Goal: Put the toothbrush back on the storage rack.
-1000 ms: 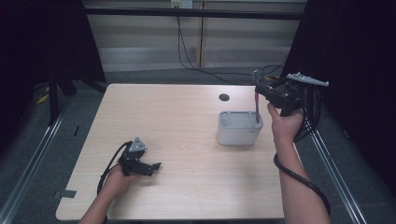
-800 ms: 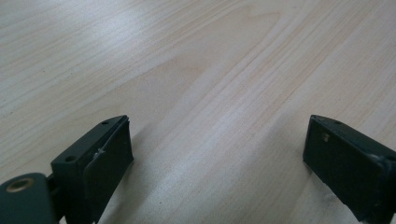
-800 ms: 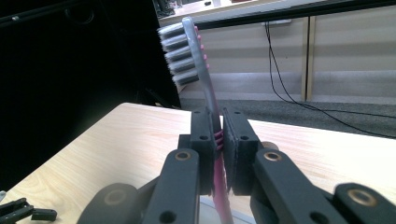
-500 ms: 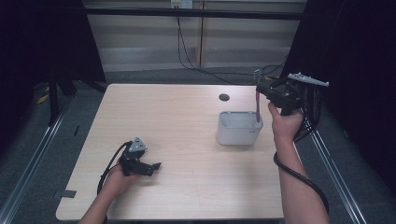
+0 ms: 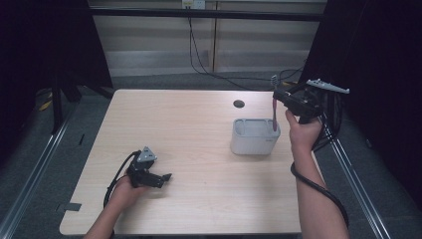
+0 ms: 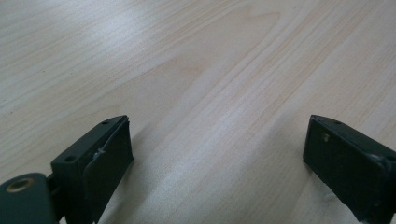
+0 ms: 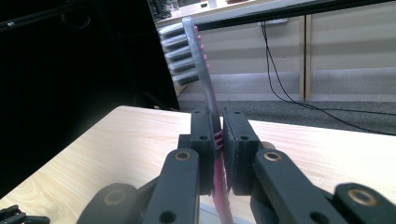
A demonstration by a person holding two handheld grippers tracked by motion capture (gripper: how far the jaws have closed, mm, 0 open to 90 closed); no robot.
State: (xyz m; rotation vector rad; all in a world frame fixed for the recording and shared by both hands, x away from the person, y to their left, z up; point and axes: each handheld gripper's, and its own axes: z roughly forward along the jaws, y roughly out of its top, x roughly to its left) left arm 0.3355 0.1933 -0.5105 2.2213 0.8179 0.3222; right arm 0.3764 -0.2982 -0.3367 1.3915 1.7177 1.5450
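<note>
Right tongs [image 7: 218, 140] are clenched on a toothbrush [image 5: 274, 102], and we see the pink handle pinched between the two black pads in the right gripper view, with the grey bristled head rising above them. In the high view the toothbrush stands nearly upright at the far right of the table [image 5: 199, 209], its lower end dipping into the right-hand end of the white holder [image 5: 254, 139] (whether the tip rests on the bottom of the slot we cannot tell from here).

Compared with the pictures from a second ago, almost nothing has shifted: the right hand has kept its place over the holder, the toothbrush is at the same tilt, and the holder sits where it was. We read that as a pause at the point of insertion, so the placing looks nearly done, with the release not yet made.

Left tongs [image 5: 164, 178] lie low on the near left of the table, well apart from the holder. Their jaws stand wide, with bare wood between them in the left gripper view; they hold nothing and have stayed idle.
</note>
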